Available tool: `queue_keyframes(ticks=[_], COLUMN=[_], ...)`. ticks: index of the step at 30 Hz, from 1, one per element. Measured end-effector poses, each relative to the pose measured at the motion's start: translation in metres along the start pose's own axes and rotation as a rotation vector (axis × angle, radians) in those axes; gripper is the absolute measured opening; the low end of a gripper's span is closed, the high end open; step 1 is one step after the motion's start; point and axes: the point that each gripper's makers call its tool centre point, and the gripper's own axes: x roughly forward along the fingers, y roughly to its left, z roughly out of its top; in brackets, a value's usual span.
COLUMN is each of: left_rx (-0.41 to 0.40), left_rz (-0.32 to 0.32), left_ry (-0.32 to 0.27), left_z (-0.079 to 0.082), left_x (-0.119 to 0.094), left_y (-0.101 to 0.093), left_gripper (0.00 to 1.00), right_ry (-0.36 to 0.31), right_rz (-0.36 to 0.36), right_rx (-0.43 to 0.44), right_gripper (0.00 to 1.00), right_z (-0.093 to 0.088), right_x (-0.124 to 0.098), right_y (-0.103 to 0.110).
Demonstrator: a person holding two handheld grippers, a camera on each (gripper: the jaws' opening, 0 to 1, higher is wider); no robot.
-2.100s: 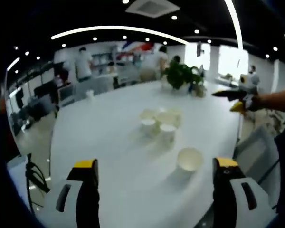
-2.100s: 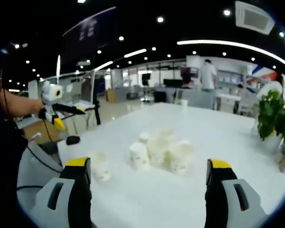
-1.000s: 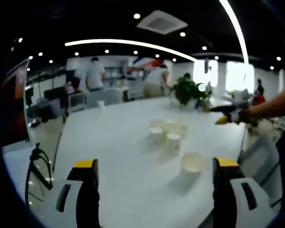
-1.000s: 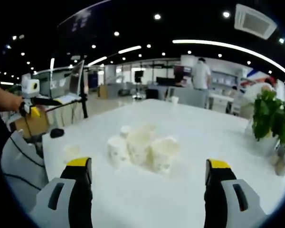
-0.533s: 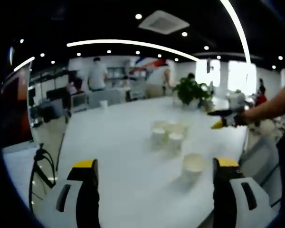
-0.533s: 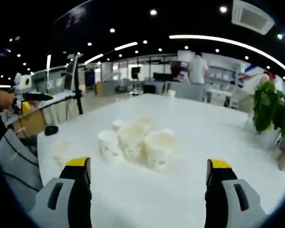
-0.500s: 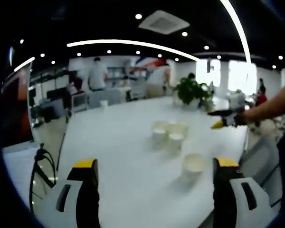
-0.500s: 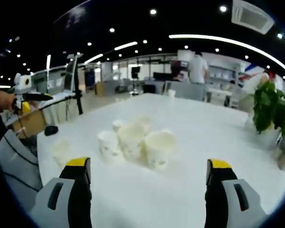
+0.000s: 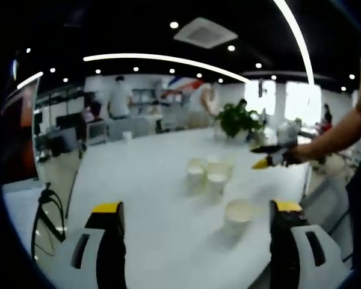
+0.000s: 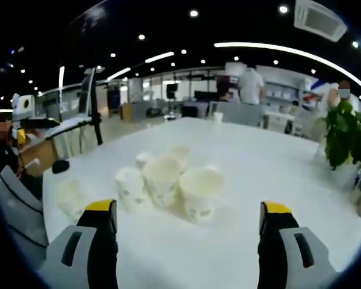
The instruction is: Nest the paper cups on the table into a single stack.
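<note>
Right gripper view, paper cups point(image 10: 168, 180) beyond parted jaws

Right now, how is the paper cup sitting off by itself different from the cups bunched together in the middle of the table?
The lone cup stands apart near the table edge; the clustered cups stand bunched close together. In the left gripper view, the lone cup sits nearer that gripper; the cluster sits farther in. All are pale, upright, mouths up, none nested yet.

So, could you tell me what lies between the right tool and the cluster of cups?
Only bare white table, in the right gripper view; the open tool faces the cups.
</note>
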Motion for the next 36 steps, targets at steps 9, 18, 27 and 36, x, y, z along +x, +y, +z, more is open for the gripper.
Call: queue_keyframes(ticks=[9, 18, 27, 36], left_rx=[0.002, -0.018, 0.003, 0.039], left_rz=[0.018, 0.012, -0.017, -0.023], left_ry=[0.006, -0.01, -0.002, 0.0], left_z=[0.0, 0.003, 0.001, -0.001], left_x=[0.001, 0.003, 0.006, 0.007], left_y=[0.004, 0.004, -0.004, -0.005], left_gripper=[1.0, 1.0, 1.0, 1.0], right_ry=[0.0, 0.007, 0.011, 0.004], right_rz=[0.001, 0.005, 0.0, 0.016], right_rx=[0.01, 0.002, 0.016, 0.001], right_gripper=[0.95, 0.89, 0.85, 0.8], right_z=[0.001, -0.003, -0.007, -0.015], right_x=[0.017, 0.029, 0.04, 0.049], right_y=[-0.007, -0.012, -0.022, -0.022])
